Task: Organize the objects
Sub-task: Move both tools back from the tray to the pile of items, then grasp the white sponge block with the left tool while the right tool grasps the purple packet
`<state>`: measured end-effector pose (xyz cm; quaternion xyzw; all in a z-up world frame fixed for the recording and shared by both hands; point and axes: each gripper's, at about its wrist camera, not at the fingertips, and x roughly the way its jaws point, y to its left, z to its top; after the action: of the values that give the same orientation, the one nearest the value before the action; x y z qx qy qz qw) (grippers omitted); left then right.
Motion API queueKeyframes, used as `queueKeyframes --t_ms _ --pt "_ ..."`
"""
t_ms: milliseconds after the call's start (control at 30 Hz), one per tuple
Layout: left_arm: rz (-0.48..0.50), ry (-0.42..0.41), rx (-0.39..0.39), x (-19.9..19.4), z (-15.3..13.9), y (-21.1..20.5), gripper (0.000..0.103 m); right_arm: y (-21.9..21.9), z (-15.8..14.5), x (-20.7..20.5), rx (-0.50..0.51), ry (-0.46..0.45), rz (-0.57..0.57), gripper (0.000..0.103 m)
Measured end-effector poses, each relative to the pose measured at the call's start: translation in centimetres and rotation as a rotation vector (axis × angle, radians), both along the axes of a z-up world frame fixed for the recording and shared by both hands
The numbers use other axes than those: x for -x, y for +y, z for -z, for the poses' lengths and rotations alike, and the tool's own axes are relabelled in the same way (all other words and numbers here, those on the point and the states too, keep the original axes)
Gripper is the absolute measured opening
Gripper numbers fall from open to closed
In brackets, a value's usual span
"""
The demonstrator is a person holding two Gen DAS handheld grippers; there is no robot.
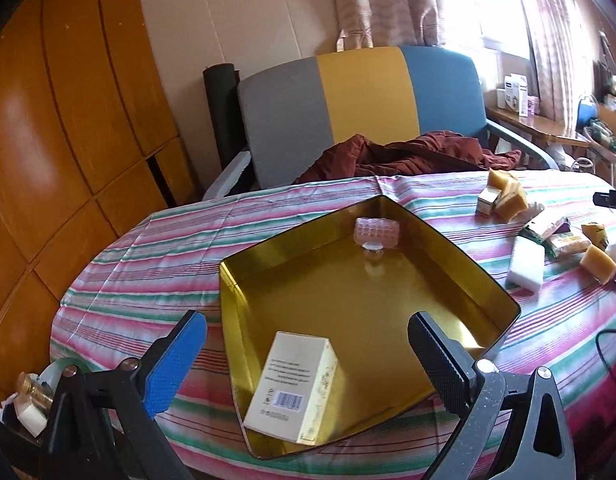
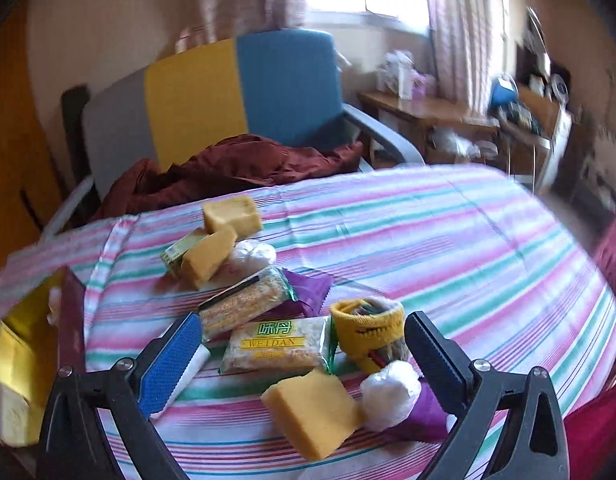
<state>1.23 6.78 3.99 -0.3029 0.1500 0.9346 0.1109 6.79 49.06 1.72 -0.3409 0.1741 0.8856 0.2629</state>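
1. The left gripper (image 1: 308,360) is standing wide open and is holding nothing; its blue finger pad (image 1: 176,364) is hanging over the table, and its black finger pad (image 1: 440,364) is hanging over the tray.
2. Between these fingers a cream-coloured cardboard box with a barcode (image 1: 292,388) is lying in the near corner of the shallow square gold metal tray (image 1: 488,280).
3. In the far corner of the tray a small pink dotted roll (image 1: 375,231) is leaning against the wall.
4. The tray is sitting on the table with a pink, green and white striped cloth (image 1: 148,248). To its right a white rectangular sponge block (image 1: 526,264) and some yellow soap-like blocks are lying apart from the tray.
5. The right gripper (image 2: 304,350) is also wide open and empty, hovering over a group of things on the same table.
6. Between its fingers are lying a clear snack packet with a yellow and green label "WEIDAN" (image 2: 276,346), a yellow knitted wristband (image 2: 368,326) and, nearer to the camera, a yellow rectangular soap-like block (image 2: 312,412).
7. A white crumpled ball in clear plastic (image 2: 390,394) is touching this block, on top of a purple wrapper (image 2: 424,412).
8. Further away a second snack packet (image 2: 244,304) and two more yellow blocks (image 2: 228,212) are lying on the cloth.
9. Behind the table a chair with grey, yellow and blue panels (image 2: 284,84) is carrying a dark red cloth (image 2: 236,168).
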Motion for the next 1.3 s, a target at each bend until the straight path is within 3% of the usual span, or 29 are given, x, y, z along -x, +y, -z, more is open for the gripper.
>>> queueKeyframes --t_ms 300,667,1133,1300 --pt "0.084 -0.004 0.044 -0.1 0.3 3.8 0.102 1.8 0.4 -1.2 0.114 0.061 0.059 0.103" --pt "0.219 -0.043 0.052 0.5 1.0 8.8 0.102 2.8 1.1 -1.5 0.170 0.061 0.090 0.103" --pt "0.543 -0.216 0.070 2.0 3.3 21.2 0.100 4.0 1.6 -2.3 0.229 0.076 0.131 0.103" --pt "0.584 -0.289 0.098 3.9 5.4 26.3 0.100 5.1 2.3 -2.7 0.292 0.086 0.157 0.103"
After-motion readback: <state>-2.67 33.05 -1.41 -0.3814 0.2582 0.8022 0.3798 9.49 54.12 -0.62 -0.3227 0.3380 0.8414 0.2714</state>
